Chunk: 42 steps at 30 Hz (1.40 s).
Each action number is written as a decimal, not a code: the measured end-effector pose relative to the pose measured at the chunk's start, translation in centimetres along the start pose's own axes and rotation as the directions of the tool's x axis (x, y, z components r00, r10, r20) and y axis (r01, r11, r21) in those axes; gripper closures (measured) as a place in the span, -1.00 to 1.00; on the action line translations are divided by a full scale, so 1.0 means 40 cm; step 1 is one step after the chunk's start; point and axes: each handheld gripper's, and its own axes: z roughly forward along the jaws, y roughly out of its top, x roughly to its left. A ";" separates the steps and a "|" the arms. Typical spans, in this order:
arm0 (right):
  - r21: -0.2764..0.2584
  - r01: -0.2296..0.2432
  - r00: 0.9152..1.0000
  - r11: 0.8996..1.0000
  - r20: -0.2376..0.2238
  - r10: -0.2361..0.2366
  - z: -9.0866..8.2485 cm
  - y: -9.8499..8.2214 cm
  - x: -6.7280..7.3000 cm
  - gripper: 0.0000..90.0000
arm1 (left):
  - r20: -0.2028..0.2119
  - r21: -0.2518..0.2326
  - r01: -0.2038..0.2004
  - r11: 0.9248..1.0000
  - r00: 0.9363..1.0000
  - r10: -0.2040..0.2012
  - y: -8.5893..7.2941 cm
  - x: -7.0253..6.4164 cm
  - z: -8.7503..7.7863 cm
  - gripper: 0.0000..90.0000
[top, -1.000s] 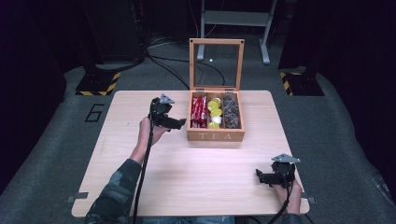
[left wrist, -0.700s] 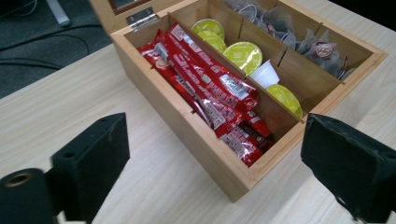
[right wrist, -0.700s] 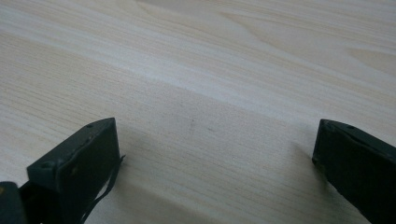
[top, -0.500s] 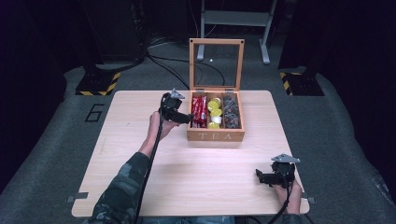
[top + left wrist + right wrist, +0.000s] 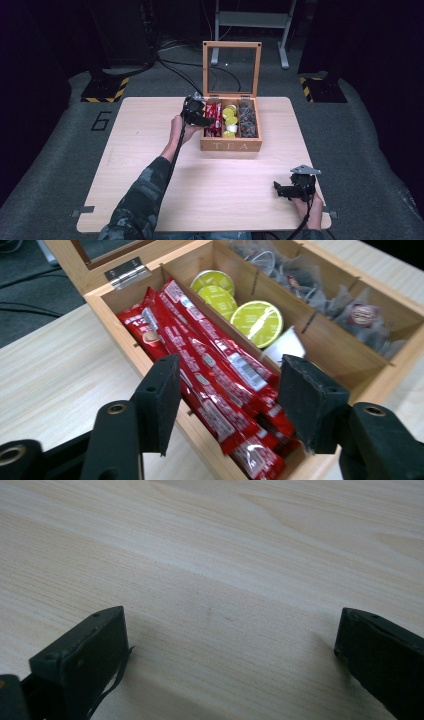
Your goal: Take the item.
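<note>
Two grippers are in play, and the work looks barely begun. Left gripper (image 5: 227, 405): held above the near-left end of the wooden tea box (image 5: 231, 146), jaws spread wide with nothing between them. Directly ahead of and below its jaws lie the red sachets (image 5: 210, 380), a stack of long foil sticks that fills the compartment nearest this gripper; in the left gripper view one jaw stands over the box's outer wall and the other over the divider side, so the stack sits framed in the gap. No contact with any sachet is visible. Beyond the sachets, farther from the gripper, sit the yellow-green capsules (image 5: 256, 320) in the middle compartment, and past those the grey tea bags (image 5: 350, 315) in the far one. The glass lid (image 5: 231, 67) stands upright at the back, so opening is already done. Right gripper (image 5: 292, 187): low over the table (image 5: 150, 150), near its front right corner and well apart from the box, jaws spread, bare wood grain ahead of them. Judgement: reach is nearly complete; descent, closing on a sachet and lifting it out all remain. All three compartments look full, so probably nothing has been taken out yet.
</note>
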 end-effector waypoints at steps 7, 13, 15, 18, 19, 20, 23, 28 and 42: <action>0.000 0.001 1.000 1.000 -0.001 -0.001 0.000 0.000 0.000 -1.00 | -0.031 0.032 0.021 0.999 0.999 -0.020 0.002 0.004 0.049 0.13; 0.000 0.001 1.000 1.000 -0.001 -0.001 0.000 0.000 0.000 -1.00 | -0.045 0.048 0.031 0.998 0.999 -0.029 0.010 0.009 0.070 0.22; -0.001 0.000 1.000 1.000 -0.001 0.000 0.000 0.000 0.000 -1.00 | -0.047 0.052 0.036 0.998 0.998 -0.033 0.012 0.011 0.075 0.24; -0.001 -0.003 1.000 1.000 0.000 0.003 0.000 0.000 0.000 -1.00 | -0.052 0.058 0.027 0.998 0.998 -0.024 0.012 0.012 0.082 0.30; -0.001 -0.002 1.000 1.000 0.000 0.002 0.000 0.000 0.000 -1.00 | -0.053 0.065 0.029 0.997 0.998 -0.026 0.011 0.012 0.085 0.31; -0.001 -0.003 1.000 1.000 0.000 0.003 0.000 0.000 0.000 -1.00 | -0.053 0.063 0.035 0.997 0.998 -0.032 0.008 0.013 0.090 0.33; 0.000 0.001 1.000 1.000 -0.001 -0.001 0.000 0.000 0.000 -1.00 | -0.052 0.086 0.027 0.996 0.998 -0.023 0.005 0.016 0.097 0.38; 0.000 0.001 1.000 1.000 -0.001 -0.001 0.000 0.000 0.000 -1.00 | -0.060 0.079 0.028 0.996 0.998 -0.023 0.007 0.008 0.100 0.50; -0.001 0.001 1.000 1.000 -0.001 -0.001 0.000 0.000 0.000 -1.00 | -0.131 0.117 0.057 0.991 0.991 -0.041 0.008 -0.007 0.124 0.43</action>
